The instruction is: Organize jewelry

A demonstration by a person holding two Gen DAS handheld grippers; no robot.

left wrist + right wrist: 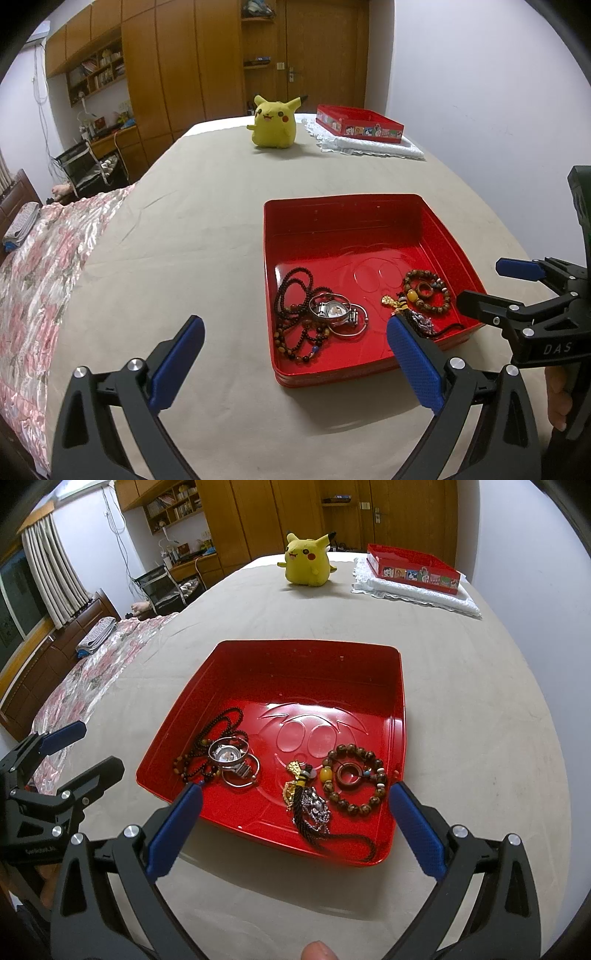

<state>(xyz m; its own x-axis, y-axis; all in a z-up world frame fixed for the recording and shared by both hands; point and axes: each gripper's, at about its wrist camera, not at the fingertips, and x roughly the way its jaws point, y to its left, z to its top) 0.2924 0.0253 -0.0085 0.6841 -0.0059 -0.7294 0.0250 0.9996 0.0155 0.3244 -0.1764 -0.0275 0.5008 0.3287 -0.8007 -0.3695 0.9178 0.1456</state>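
Glossy red tray [369,672], yellow plush [308,559], pink floral quilt [40,266], beige bedsheet [192,221]

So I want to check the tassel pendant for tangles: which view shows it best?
The right wrist view: the tassel pendant lies whole and near, cord included. In the left wrist view, the left gripper hides part of it.

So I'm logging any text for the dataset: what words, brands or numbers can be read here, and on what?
"DAS": on the right gripper body, left wrist view.
Left gripper body: small white print, too blurred to read.
Far red tin: cartoon panels, no readable text.
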